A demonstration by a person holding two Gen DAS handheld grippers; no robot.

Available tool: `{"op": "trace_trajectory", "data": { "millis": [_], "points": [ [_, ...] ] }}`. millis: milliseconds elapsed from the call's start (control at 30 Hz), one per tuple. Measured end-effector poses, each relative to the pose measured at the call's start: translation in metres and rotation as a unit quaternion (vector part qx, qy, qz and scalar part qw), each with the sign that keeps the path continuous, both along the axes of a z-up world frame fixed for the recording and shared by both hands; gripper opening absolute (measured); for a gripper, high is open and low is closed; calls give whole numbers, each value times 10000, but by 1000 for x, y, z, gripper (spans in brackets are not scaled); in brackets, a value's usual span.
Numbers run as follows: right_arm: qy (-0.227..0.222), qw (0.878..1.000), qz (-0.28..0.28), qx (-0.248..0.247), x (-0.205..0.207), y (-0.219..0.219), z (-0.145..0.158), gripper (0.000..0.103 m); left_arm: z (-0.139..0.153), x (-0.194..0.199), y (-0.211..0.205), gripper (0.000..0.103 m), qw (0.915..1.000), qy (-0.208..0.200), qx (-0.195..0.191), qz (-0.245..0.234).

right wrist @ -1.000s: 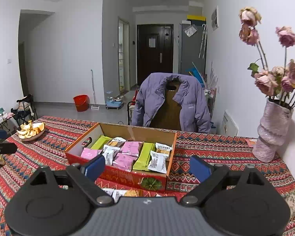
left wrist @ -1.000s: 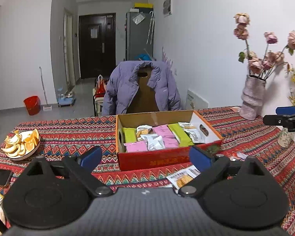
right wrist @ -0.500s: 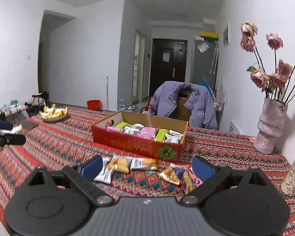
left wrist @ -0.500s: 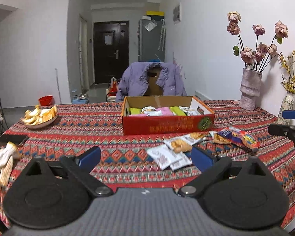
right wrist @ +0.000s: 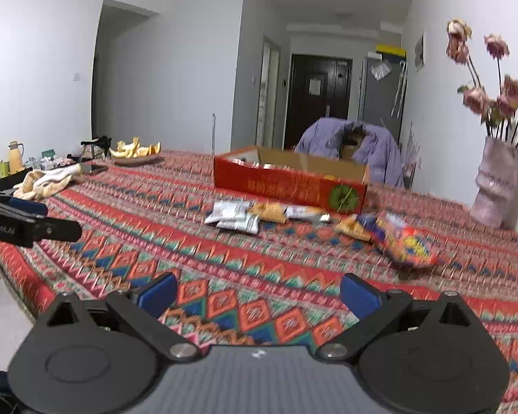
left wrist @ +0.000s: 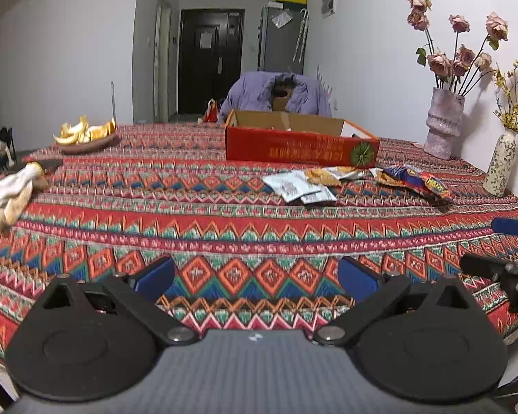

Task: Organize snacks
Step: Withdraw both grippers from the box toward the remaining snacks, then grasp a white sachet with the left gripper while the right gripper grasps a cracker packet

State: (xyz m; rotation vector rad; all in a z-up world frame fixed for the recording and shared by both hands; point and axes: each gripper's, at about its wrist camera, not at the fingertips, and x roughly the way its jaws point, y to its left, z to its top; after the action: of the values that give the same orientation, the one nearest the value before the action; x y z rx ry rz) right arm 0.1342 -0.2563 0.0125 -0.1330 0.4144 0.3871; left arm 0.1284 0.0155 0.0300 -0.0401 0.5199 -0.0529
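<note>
Both views have dropped low to the table, red box [left wrist: 300, 151] (print unreadable) now farther; both jaws gape empty.

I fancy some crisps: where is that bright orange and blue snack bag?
In the right wrist view the orange and blue snack bag lies on the patterned tablecloth, right of the white packets, just in front of the red box's right corner.
</note>
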Motion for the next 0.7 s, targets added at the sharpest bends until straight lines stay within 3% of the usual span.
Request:
{"op": "trace_trajectory", "data": {
  "millis": [367,700],
  "points": [
    [141,9991,-297,277,26,-5,0,101,1,36,-1,103,9998,184,-53,-112],
    [438,9964,-564,465,102,-12,9,101,1,150,-27,102,9975,587,-289,-248]
  ]
}}
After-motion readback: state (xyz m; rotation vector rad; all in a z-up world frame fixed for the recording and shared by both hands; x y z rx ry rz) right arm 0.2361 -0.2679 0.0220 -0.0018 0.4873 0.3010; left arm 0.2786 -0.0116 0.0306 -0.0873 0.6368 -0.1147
